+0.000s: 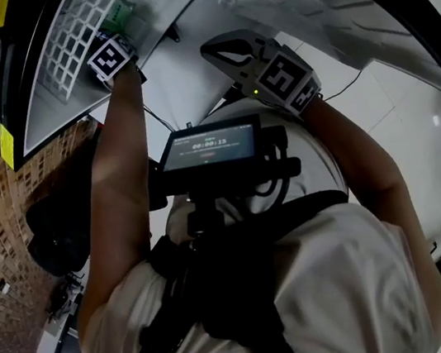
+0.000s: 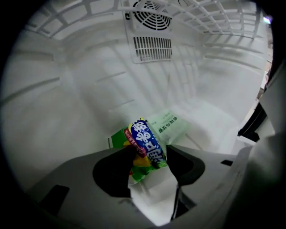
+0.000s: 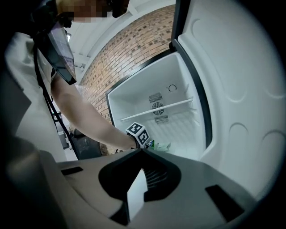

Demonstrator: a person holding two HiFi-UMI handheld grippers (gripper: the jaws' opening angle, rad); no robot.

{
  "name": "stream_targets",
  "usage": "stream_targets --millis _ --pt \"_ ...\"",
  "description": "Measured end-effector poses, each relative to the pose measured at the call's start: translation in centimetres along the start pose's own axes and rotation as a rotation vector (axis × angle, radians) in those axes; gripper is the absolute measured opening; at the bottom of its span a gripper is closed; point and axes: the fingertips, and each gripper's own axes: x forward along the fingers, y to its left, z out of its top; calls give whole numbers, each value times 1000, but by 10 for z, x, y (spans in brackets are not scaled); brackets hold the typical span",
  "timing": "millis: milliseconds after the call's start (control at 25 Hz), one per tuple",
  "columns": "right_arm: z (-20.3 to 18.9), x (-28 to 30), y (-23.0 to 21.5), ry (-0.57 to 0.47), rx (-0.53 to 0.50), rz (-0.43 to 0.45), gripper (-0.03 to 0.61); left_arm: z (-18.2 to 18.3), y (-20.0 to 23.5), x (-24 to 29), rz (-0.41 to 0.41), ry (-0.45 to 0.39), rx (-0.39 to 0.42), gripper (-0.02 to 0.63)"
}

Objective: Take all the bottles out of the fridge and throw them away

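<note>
The fridge (image 3: 178, 120) stands with its door (image 3: 241, 89) swung wide to the right, and a brick wall (image 3: 129, 49) runs along its left side. Inside it is white, with a wire shelf (image 3: 156, 108) across the upper part and a round fan (image 2: 152, 11) with a slatted vent (image 2: 152, 48) set in the back wall.

Two things lie on the fridge floor. One is a crumpled packet (image 2: 142, 139) printed in blue, green, yellow and red. The other is a pale green sachet (image 2: 172, 127), just behind the packet toward the back wall and a little to the right, its corner touching or tucked under it.

The left gripper (image 2: 150, 150) reaches deep into the fridge and points down at the floor. Its jaws stand wide apart with the packet lying between their tips. The packet's left edge runs past the left jaw, and I cannot tell whether either jaw touches it.

The right gripper (image 3: 142, 151) is held outside the fridge, in front of the open door and aimed at the inside. Its jaw tips are closed together on nothing. The right gripper view shows the person's arm (image 3: 89, 120) stretching in to the floor, the marker cube (image 3: 138, 133) just above the packets.
</note>
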Motion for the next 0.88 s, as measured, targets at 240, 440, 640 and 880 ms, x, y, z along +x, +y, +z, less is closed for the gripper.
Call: stream_targets --millis 240,440,640,880 --pt "-1 5 -1 -24 -34 9 -8 5 5 -11 -17 -34 -1 173" --pt "3 10 3 -37 -60 49 -8 12 0 -31 -16 -100 70 86" --pt "4 15 8 -38 -86 102 -8 15 -1 -54 -1 -184 106 66" --pt "5 20 15 -40 -102 161 -8 15 -6 -91 -105 -330 65 52"
